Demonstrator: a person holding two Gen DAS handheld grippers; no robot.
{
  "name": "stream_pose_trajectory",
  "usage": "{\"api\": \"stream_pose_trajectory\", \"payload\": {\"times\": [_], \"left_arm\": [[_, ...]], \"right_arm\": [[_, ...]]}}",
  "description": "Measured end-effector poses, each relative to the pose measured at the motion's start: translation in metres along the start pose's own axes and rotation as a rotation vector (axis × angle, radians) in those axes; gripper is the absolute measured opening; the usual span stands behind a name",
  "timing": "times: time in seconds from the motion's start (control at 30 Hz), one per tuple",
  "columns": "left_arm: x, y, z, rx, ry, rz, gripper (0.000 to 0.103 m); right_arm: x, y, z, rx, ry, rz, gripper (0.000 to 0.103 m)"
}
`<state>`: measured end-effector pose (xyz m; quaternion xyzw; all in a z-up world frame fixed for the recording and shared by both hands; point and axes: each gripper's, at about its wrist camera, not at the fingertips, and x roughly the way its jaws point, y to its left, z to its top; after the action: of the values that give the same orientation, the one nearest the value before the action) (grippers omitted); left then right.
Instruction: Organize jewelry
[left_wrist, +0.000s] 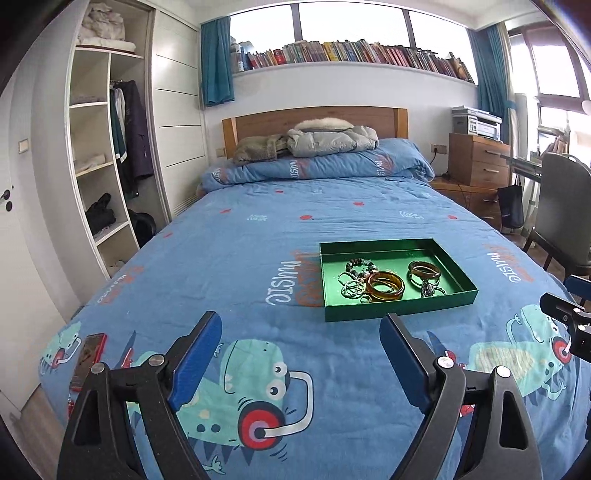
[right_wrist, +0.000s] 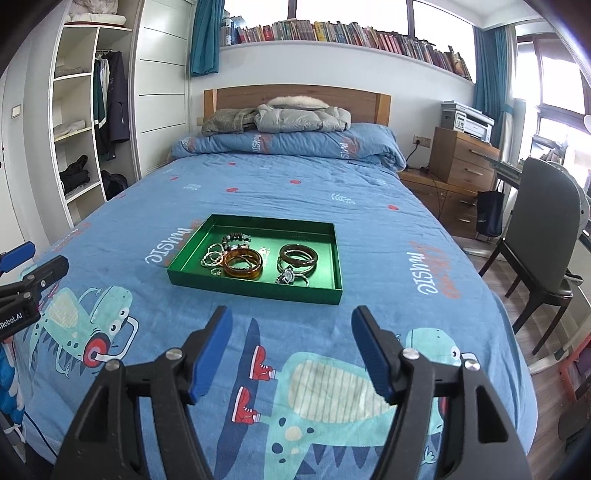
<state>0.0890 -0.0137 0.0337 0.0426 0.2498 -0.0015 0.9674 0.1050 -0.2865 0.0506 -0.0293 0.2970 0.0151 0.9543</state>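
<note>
Green shallow rectangular tray (right_wrist: 255, 290) mid-frame on blue cartoon-print bed (right_wrist: 332, 192); amber bangle (right_wrist: 242, 263), bead bracelets inside. Left tool (left_wrist: 301, 326), right tool (right_wrist: 291, 321) spread, empty. Advice: approach slowly, pinch one piece.

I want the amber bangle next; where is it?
In both wrist views the amber bangle lies in the green tray on the bed, left of the brown bangle, beside the beaded bracelets.

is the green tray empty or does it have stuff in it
Not empty. The green tray on the bed holds an amber bangle, a brown bangle, beaded bracelets and smaller silvery pieces.
</note>
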Motion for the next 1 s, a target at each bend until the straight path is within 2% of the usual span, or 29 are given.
{"api": "stream_pose_trajectory", "payload": {"times": [0.3,0.77,1.0], "left_arm": [[-0.036,0.009,-0.009,0.002,-0.044,0.040,0.094],[-0.071,0.011,-0.017,-0.008,-0.093,0.041,0.098],[-0.077,0.016,-0.021,-0.020,-0.088,0.033,0.099]], "right_arm": [[-0.034,-0.004,-0.009,0.017,-0.045,-0.034,0.067],[-0.071,-0.018,-0.025,0.048,-0.082,-0.068,0.068],[-0.076,-0.020,-0.033,0.049,-0.080,-0.068,0.068]]}}
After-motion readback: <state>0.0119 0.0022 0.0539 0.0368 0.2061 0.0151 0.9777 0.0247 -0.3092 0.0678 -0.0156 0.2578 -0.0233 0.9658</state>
